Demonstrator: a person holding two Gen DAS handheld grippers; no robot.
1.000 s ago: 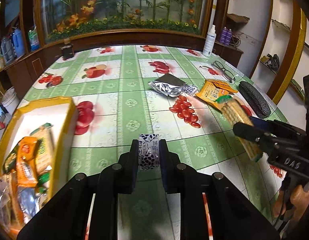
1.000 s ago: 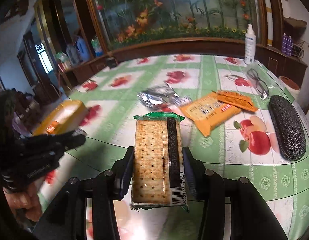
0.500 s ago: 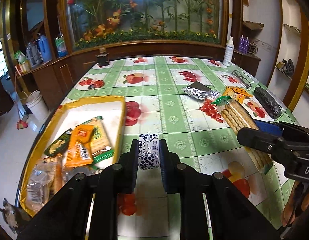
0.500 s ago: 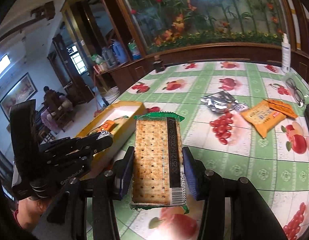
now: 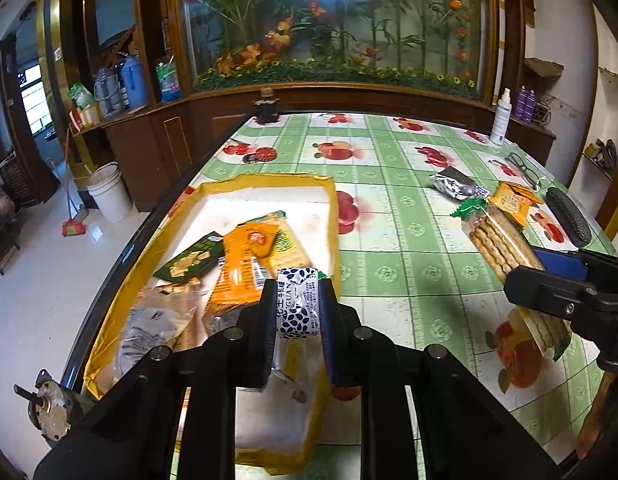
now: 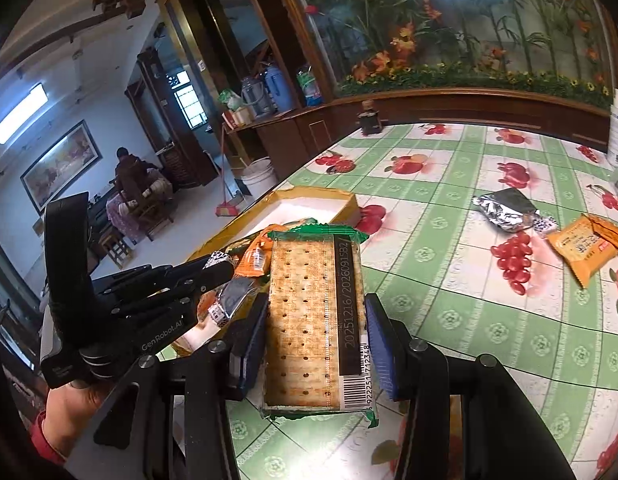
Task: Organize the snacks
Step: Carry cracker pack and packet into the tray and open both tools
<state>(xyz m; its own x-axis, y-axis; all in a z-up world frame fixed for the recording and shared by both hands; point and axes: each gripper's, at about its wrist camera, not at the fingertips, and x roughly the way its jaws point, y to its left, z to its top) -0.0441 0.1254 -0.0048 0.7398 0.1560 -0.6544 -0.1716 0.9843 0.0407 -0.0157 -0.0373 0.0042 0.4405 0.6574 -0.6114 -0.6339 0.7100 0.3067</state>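
At the near edge of the left wrist view, the left gripper [image 5: 297, 312] pinched a small white candy packet [image 5: 297, 305] printed with dark blue leaf shapes, its jaws pressed tight against the packet's two sides. The packet hung over the near right part of a yellow-rimmed tray [image 5: 332, 204] that lay on the green fruit-print tablecloth [image 5: 393, 240]. Inside the tray, at about 10 o'clock from the packet, sat an orange snack pack [image 5: 245, 264] overlapping a cracker pack with a green label [image 5: 287, 246], with a dark green snack bag [image 5: 191, 258] just to their left and clear wrappers [image 5: 157, 320] nearer the camera. The tray's far half showed bare white.

At 3 o'clock from the candy, the right gripper [image 6: 315, 336] clamped a long cracker sleeve [image 6: 315, 316] with green ends, the blue pads set against its two long sides and the sleeve pointing away from the camera above the tablecloth, just right of the tray. The person's hand [image 6: 75, 408] showed beneath the left gripper in the right wrist view.

Farther off, toward 1 o'clock, a crumpled silver foil bag [image 5: 453, 186] and two orange biscuit packs [image 5: 513, 200] lay on the cloth well apart from the tray. Beyond them rested a dark glasses case [image 5: 567, 216], a pair of glasses [image 5: 523, 166] and a white spray bottle [image 5: 502, 118].
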